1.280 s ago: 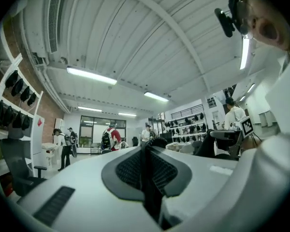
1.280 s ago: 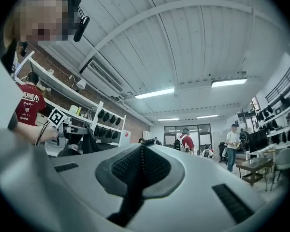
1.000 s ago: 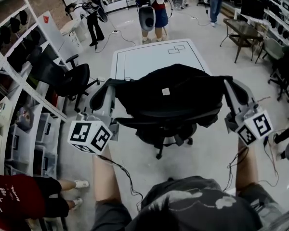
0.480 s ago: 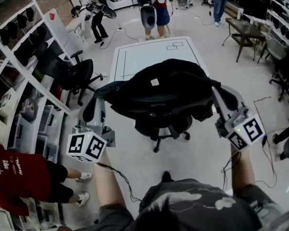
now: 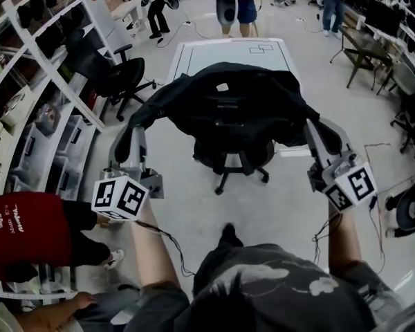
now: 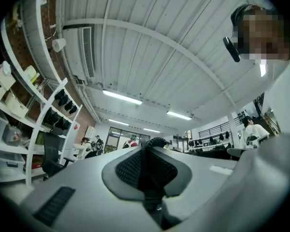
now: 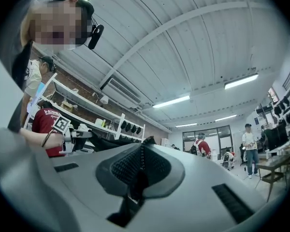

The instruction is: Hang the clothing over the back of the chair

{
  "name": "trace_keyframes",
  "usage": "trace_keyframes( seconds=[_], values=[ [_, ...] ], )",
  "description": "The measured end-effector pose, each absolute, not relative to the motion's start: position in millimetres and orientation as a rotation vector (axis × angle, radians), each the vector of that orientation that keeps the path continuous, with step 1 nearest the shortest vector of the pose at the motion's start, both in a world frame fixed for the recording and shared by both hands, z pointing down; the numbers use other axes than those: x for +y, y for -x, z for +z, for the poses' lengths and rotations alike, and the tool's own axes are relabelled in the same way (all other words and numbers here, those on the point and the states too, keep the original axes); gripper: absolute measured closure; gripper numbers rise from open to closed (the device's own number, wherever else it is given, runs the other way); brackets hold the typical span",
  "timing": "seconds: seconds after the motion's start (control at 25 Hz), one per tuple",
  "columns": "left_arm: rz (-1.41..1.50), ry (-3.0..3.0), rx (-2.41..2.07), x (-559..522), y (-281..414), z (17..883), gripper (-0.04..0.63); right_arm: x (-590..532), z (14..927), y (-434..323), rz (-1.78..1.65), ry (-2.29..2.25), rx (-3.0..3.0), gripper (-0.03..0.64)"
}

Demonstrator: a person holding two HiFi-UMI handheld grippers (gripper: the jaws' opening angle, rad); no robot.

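Head view: black garment (image 5: 228,106) spread above chair (image 5: 236,163), outer edges pinched in left tongs (image 5: 126,135) and right tongs (image 5: 312,127), both clenched on cloth; likely light, limp; best held at shoulders.

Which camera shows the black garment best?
The head view: the whole garment spreads between the left gripper and right gripper above the chair. Each gripper view shows only a dark sliver pinched in its jaws.

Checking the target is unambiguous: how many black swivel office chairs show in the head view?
3: one black swivel office chair under the black garment, one beside the white shelving at left, one cut off at the right edge. More may be hidden.
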State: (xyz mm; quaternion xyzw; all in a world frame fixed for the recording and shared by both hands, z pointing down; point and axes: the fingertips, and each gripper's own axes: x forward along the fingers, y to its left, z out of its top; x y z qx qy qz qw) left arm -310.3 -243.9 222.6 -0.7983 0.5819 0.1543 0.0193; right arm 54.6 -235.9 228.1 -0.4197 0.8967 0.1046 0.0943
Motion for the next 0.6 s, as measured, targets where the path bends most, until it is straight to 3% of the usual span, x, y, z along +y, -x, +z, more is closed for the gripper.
trace_keyframes(
  seconds=[0.28, 0.6],
  values=[
    [0.486, 2.519, 1.875, -189, 300, 270, 0.584, -182, 265, -57, 0.270, 1.253, 2.698, 0.621],
    [0.435, 2.492, 1.870, -146, 282, 264, 0.584, -135, 267, -69, 0.296, 1.253, 2.692, 0.620]
  ],
)
